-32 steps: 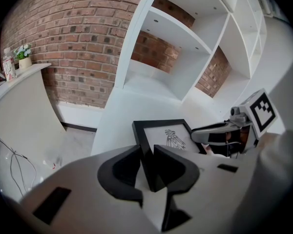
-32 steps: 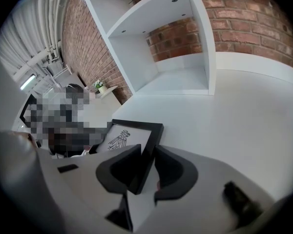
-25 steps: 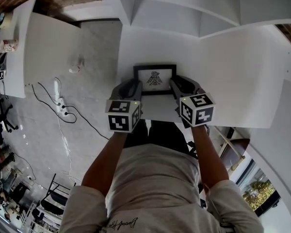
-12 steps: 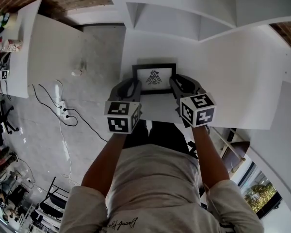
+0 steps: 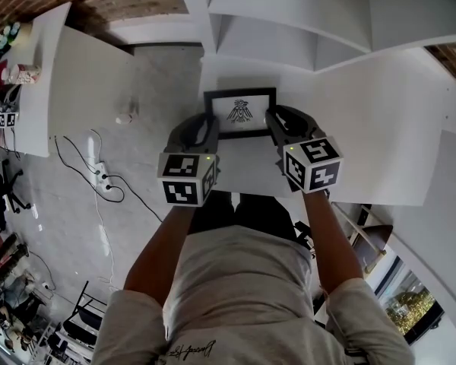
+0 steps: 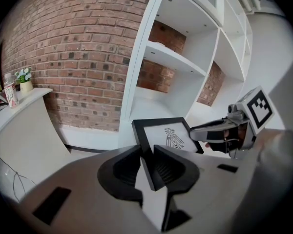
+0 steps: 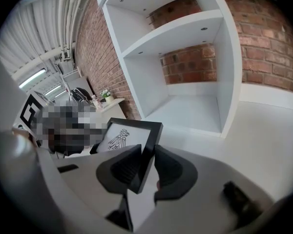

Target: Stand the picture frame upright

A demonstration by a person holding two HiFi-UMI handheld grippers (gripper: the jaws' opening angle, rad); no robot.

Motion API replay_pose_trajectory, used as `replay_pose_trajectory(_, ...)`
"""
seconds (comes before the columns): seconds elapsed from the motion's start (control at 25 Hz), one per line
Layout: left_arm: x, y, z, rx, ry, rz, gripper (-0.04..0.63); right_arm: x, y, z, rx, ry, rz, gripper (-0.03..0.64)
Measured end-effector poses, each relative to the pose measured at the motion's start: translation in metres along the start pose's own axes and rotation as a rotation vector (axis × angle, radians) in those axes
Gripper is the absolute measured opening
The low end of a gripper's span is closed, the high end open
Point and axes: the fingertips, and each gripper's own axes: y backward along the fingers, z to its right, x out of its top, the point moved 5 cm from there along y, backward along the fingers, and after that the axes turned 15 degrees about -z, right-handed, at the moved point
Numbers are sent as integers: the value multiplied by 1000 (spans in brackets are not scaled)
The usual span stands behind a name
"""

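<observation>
— Shelving (image 5: 289,21) spans the top of the head view; what do its compartments hold?
— Brick wall (image 6: 158,77) shows at their backs. Below it lies one white worktop (image 5: 380,128).
— And the picture frame (image 5: 240,112)?
— One, black, at centre frame, tilted over the worktop, with one small dark drawing (image 6: 173,138) in it. Two grippers grasp it: the left gripper (image 6: 147,155) has its jaws clenched on the left edge, and the right gripper (image 7: 147,162) on the right edge.
</observation>
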Motion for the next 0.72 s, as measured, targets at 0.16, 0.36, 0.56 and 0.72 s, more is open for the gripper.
replay_pose_trajectory(0.16, 18, 0, -10, 9, -7, 25, 92, 20, -3, 2, -14, 13, 29, 95)
replay_pose_trajectory(0.36, 38, -1, -23, 18, -29, 54, 91, 44, -8, 3, -32, 31, 68, 95)
replay_pose_trajectory(0.56, 56, -2, -31, 25, -62, 74, 91, 60, -10, 6, -43, 31, 107, 95)
replay_pose_trajectory(0.72, 69, -4, -37, 28, -81, 89, 91, 71, -13, 9, -52, 28, 132, 95)
